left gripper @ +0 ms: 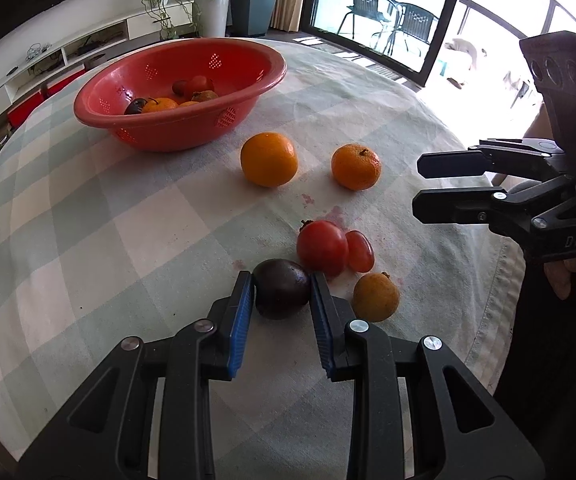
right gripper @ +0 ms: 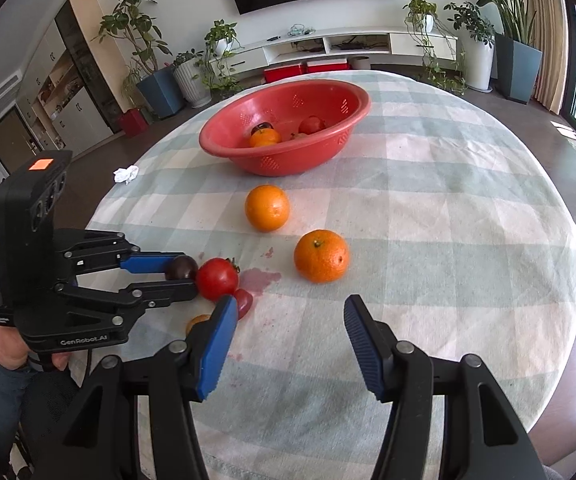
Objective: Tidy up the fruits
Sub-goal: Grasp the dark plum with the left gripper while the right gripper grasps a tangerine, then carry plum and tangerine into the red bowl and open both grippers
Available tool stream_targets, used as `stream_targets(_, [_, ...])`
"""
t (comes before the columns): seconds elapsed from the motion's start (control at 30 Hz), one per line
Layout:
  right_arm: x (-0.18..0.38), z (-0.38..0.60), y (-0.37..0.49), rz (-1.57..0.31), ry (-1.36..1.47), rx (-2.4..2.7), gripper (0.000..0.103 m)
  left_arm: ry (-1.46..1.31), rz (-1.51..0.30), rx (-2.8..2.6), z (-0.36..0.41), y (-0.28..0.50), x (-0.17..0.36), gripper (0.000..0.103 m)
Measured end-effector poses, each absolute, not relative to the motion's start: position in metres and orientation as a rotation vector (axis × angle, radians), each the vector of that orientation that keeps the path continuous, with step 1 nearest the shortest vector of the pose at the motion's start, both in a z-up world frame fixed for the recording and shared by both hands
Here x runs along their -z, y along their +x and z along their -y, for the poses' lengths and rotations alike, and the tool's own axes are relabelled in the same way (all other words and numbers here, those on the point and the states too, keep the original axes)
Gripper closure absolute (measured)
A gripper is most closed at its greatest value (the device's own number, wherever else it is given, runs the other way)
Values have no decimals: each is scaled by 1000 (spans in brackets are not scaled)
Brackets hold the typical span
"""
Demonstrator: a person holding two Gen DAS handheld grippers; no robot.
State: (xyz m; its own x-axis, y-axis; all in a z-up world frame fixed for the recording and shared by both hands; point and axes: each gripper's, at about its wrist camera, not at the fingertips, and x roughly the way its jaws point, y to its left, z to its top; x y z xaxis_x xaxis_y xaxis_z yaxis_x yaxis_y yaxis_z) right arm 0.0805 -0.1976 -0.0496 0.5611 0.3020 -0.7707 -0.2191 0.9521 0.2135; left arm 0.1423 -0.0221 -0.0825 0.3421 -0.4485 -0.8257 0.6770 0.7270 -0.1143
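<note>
My left gripper (left gripper: 282,288) is shut on a dark purple fruit (left gripper: 282,288), which rests on the checked tablecloth; it also shows in the right wrist view (right gripper: 182,267). Next to it lie a red tomato (left gripper: 322,247), a small red fruit (left gripper: 360,251) and a small brownish-orange fruit (left gripper: 376,297). Two oranges (left gripper: 269,159) (left gripper: 356,166) lie further out. A red basket (left gripper: 248,80) at the far side holds several fruits. My right gripper (right gripper: 286,338) is open and empty, above the table near the closer orange (right gripper: 321,256).
The round table's edge (left gripper: 500,280) runs close on the right in the left wrist view. A crumpled white tissue (right gripper: 125,174) lies left of the basket. Reddish stains (right gripper: 262,278) mark the cloth by the tomato.
</note>
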Motion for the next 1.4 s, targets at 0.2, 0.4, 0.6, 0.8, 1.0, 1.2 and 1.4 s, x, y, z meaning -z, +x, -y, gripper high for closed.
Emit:
stream_targets(0.2, [55,191,105,-950,25,-286,43,224,-960,730,12,142,79,76])
stream_targets(0.4, [60,188,118,-968,3,-280,45,187,-955,722,4,143,80,76])
stream_targets(0.6, [68,185,126,-985,-14,-274,49,170,-953,711,1,144,81,76])
stream_targets(0.8, [74,186,129,-996,-24,-266,57,155,-946,687,-2,146,80,76])
stream_targets(1.0, [73,187,127,-989,-21,-262,62,143,-931,667,-5,147,78,76])
stream_targets(1.2, [60,194,121,-953,17,-264,62,118,-914,643,-12,149,73,76])
stream_targets(1.4, [38,214,117,-911,84,-252,63,83,-877,610,-26,155,56,76])
